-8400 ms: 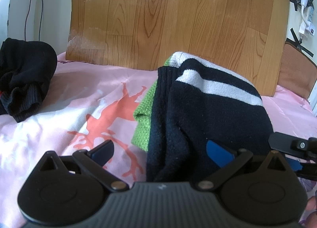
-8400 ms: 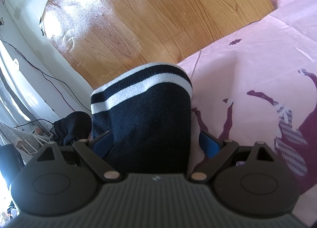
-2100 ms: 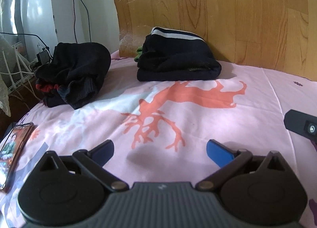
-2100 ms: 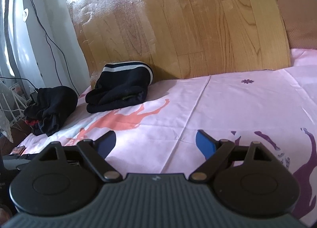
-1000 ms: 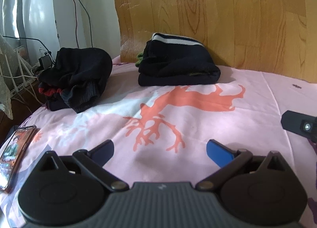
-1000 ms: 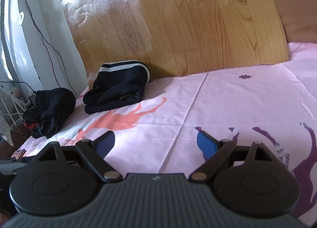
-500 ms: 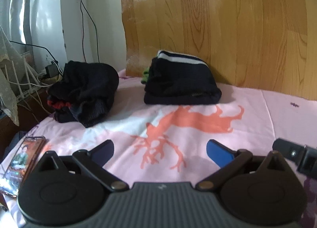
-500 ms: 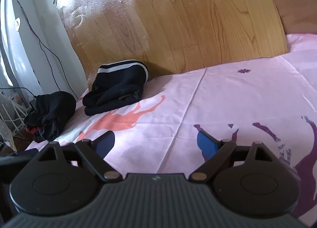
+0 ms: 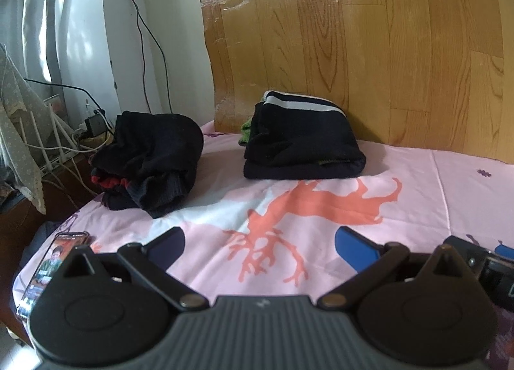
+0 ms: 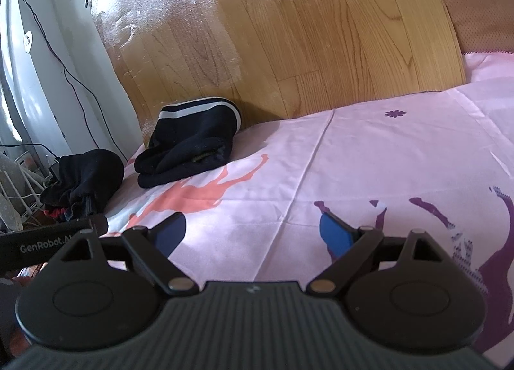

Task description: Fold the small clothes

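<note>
A folded dark navy garment with white stripes (image 9: 302, 142) lies on a green one at the back of the pink bed sheet (image 9: 465, 183), against the wooden board; it also shows in the right wrist view (image 10: 189, 148). A crumpled black pile of clothes (image 9: 151, 158) sits to its left, also in the right wrist view (image 10: 85, 180). My left gripper (image 9: 258, 244) is open and empty, low over the sheet, well short of both. My right gripper (image 10: 253, 232) is open and empty beside it, over the sheet.
A wood-pattern board (image 9: 369, 32) stands behind the bed. A phone (image 9: 51, 270) lies at the sheet's left edge. Cables and a white rack (image 9: 48, 145) are beyond the left bed edge. A brown cushion (image 10: 475, 0) is at the back right.
Both grippers, earlier around the striped garment, have let it go and drawn back from the folded stack. In the last second they rose and pulled back slightly, staying open.
</note>
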